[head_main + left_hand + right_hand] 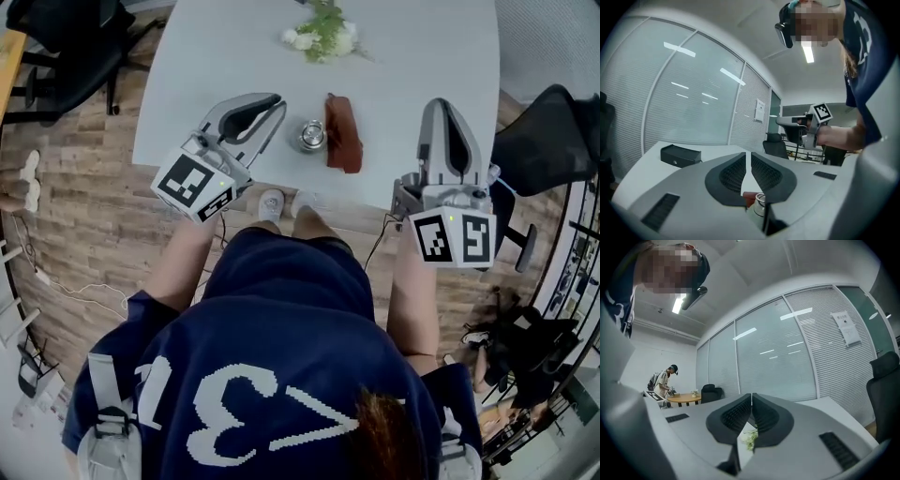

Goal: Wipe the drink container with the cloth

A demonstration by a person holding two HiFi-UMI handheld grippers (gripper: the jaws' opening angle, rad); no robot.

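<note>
A small silver drink container [311,135] stands near the front edge of the white table [216,56]. A dark red cloth [343,133] lies folded just to its right. My left gripper [279,101] hovers just left of the container, shut and holding nothing. My right gripper [441,105] hangs to the right of the cloth, apart from it, also shut and empty. In the left gripper view the closed jaws [749,154] point over the container [761,202] and the cloth [751,197], with the right gripper [811,123] beyond. The right gripper view shows its jaws [751,395] pressed together.
A bunch of white flowers [323,36] lies at the table's far side, also in the right gripper view [750,439]. A black box [680,155] sits on the table. Office chairs [539,150] stand on both sides. A person stands at a distant round table [686,399].
</note>
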